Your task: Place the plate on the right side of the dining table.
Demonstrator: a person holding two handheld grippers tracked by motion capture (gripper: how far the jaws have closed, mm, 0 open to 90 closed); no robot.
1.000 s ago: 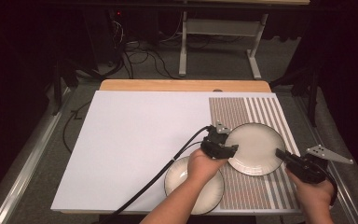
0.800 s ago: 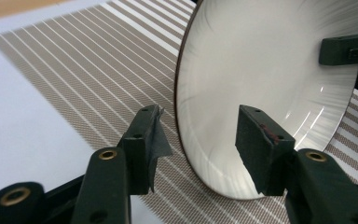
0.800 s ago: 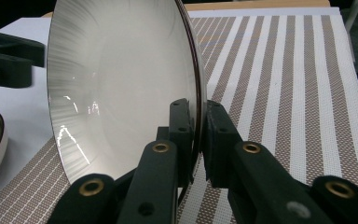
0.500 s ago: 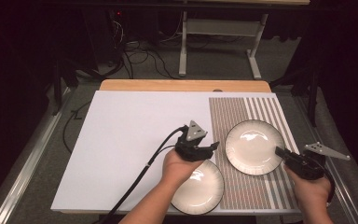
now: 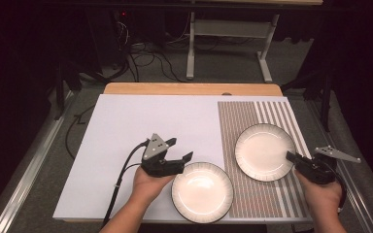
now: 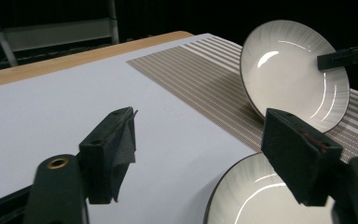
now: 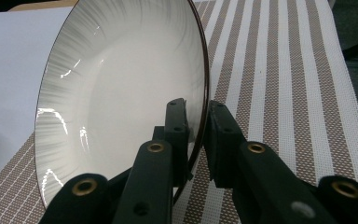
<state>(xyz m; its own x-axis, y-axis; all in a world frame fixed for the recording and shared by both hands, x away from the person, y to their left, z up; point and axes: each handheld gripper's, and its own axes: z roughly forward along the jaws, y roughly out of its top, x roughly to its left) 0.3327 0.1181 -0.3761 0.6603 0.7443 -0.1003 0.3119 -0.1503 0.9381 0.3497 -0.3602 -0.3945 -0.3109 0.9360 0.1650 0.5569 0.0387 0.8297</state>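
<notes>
- Two plates sit on the table, and a person holds a gripper in each hand.
- On the left, the white sheet (image 5: 141,126) covers most of the table top.
- Next comes the left gripper (image 5: 180,149), just left of the near plate (image 5: 202,191). Its jaws have just been opening. They now stand wide apart with nothing between them. In the left gripper view one jaw hangs over the rim of the near plate (image 6: 261,196), but I cannot tell if it touches.
- This near plate lies flat, close to the front edge of the table. It rests mostly on the white sheet, and its right edge reaches the striped mat (image 5: 272,111).
- Further right, the far plate (image 5: 264,151) is on the striped mat, near the first plate but not touching it.
- Last comes the right gripper (image 5: 291,157). Its jaws are squeezed onto the right rim of the far plate. In the right gripper view the far plate (image 7: 121,93) is tipped up on its edge, with the rim pinched between the two black jaws.
</notes>
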